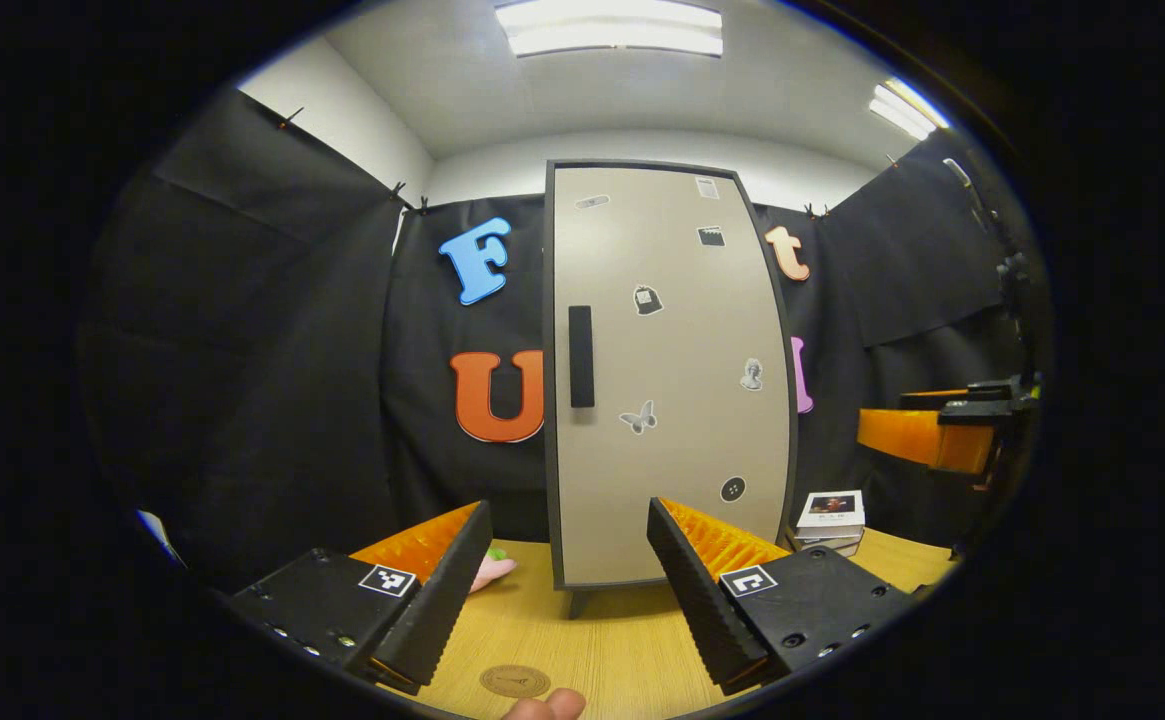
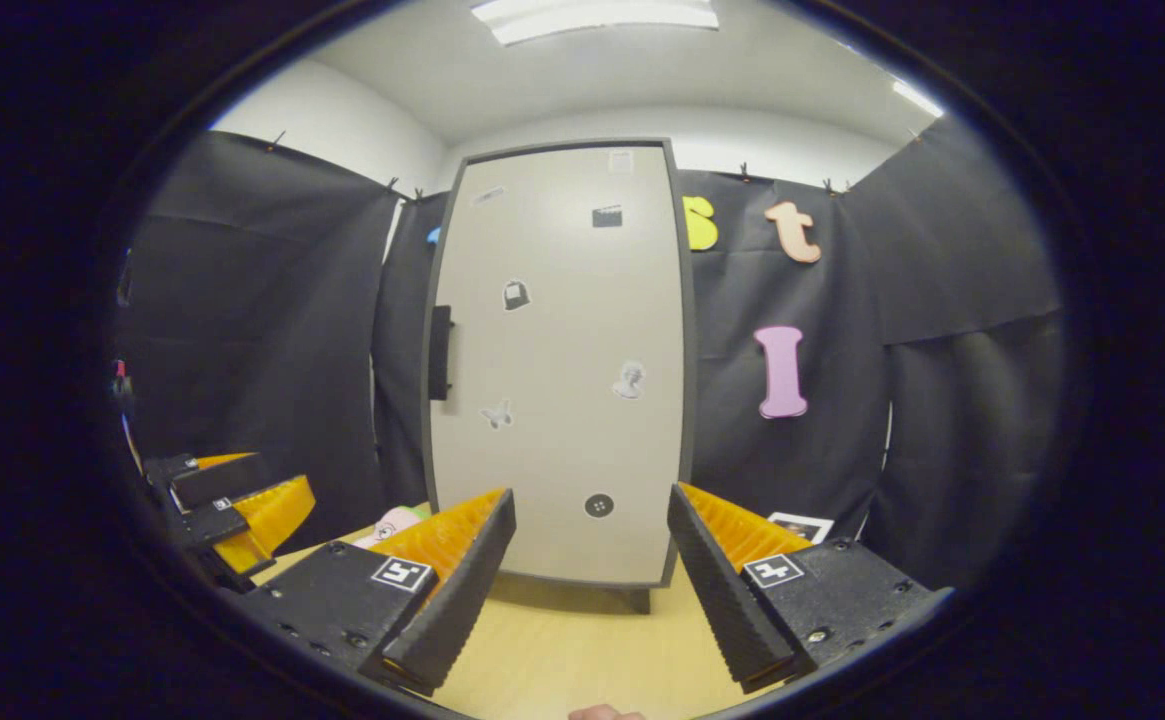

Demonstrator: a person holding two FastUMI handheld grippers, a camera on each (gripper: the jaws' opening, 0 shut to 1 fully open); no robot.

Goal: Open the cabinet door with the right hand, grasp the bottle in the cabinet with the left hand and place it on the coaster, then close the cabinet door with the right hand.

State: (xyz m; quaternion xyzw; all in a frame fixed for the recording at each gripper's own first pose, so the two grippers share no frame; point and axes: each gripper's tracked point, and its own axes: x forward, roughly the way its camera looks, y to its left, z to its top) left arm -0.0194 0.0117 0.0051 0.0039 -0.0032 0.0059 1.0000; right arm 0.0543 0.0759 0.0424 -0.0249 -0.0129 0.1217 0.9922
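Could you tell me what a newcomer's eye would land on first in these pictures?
First the tall pale cabinet, door shut, standing mid-table with a dark handle on its left edge and small stickers. Next the open left gripper before it, above a round coaster on the wooden table.

Black cloth (image 1: 272, 340) hangs as the booth's wall on every side, pinned along its top edge with small clips and falling in loose folds. Above the cloth, a white wall (image 1: 342, 120) rises to a white ceiling (image 2: 582, 90). Two long ceiling lights (image 1: 610, 27) glow there, one directly above the cloth's back panel and another (image 1: 907, 108) off toward its right-hand panel. Below the cloth, a light wood-grain desk (image 1: 602, 640) runs up to the foot of the back panel. In the right gripper view the same desk (image 2: 562, 650) lies pale under the cloth's back panel.
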